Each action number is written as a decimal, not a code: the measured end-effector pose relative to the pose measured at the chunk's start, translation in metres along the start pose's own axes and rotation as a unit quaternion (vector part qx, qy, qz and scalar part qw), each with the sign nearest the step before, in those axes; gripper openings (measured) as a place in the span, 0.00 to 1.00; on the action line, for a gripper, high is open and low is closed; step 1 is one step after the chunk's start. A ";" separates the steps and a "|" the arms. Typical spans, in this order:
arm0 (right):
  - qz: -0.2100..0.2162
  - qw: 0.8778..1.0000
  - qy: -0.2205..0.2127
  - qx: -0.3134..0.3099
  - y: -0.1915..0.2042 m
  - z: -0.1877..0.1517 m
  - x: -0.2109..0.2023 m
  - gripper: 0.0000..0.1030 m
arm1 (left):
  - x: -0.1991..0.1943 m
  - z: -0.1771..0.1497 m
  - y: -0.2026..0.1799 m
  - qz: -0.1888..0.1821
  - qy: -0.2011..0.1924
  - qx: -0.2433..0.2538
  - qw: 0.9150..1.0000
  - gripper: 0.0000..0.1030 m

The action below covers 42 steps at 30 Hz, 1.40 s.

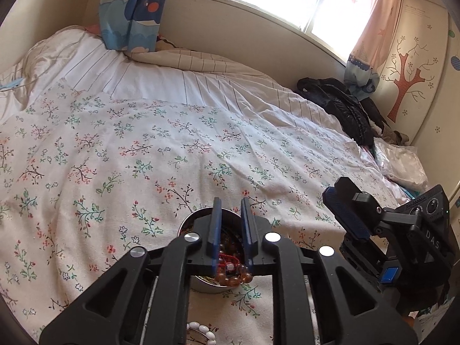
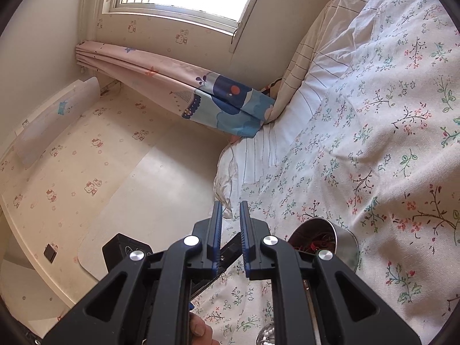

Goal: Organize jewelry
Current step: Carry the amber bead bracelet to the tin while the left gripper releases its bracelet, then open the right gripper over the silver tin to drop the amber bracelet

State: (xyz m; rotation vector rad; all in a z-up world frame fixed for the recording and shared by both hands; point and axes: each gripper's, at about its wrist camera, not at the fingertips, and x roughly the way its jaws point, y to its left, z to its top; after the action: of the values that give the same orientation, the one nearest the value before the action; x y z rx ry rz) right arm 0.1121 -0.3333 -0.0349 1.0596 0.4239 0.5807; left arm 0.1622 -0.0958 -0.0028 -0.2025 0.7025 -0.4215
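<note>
On the floral bedspread [image 1: 143,158] stands a small steel bowl [image 1: 188,220] holding an amber bead bracelet [image 1: 233,279] with red cord. My left gripper [image 1: 230,201] hovers right over the bowl, angled down. Its jaws are slightly apart, with nothing between the tips and the beads lying below the finger bases. A white bead bracelet [image 1: 201,329] lies on the cloth nearer to me. My right gripper [image 2: 230,204] is held level beside the bowl [image 2: 346,240], nearly closed and empty. It also appears side-on at the right in the left wrist view, the right gripper [image 1: 337,197].
A black jacket [image 1: 342,106] and a plastic bag [image 1: 402,164] lie at the bed's far right by a wardrobe [image 1: 417,57]. A curtain [image 2: 224,103] hangs onto the bed by the window wall. A thumb [image 2: 201,330] shows beneath the right gripper.
</note>
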 end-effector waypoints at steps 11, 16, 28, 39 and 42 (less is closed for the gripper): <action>-0.216 0.962 0.139 -0.092 -0.003 -0.033 0.020 0.23 | -0.014 0.006 0.031 0.041 -0.033 -0.060 0.997 0.50; -0.215 0.957 0.164 -0.105 -0.007 -0.042 0.032 0.24 | -0.019 0.007 0.036 0.038 -0.038 -0.069 0.996 0.52; -0.275 0.934 0.160 -0.163 -0.007 -0.043 0.050 0.32 | -0.022 0.005 0.034 0.038 -0.038 -0.067 0.996 0.55; -0.318 0.910 0.166 -0.207 -0.002 -0.051 0.062 0.47 | -0.024 0.001 0.035 0.049 -0.039 -0.059 0.996 0.57; -0.307 0.923 0.139 -0.185 -0.001 -0.044 0.047 0.47 | -0.028 -0.003 0.036 0.052 -0.035 -0.051 0.997 0.57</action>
State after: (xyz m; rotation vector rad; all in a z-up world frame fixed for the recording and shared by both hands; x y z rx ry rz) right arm 0.1229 -0.2743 -0.0571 0.4362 0.8220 0.2269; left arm 0.1520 -0.0520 -0.0006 -0.2746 0.6632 -0.2790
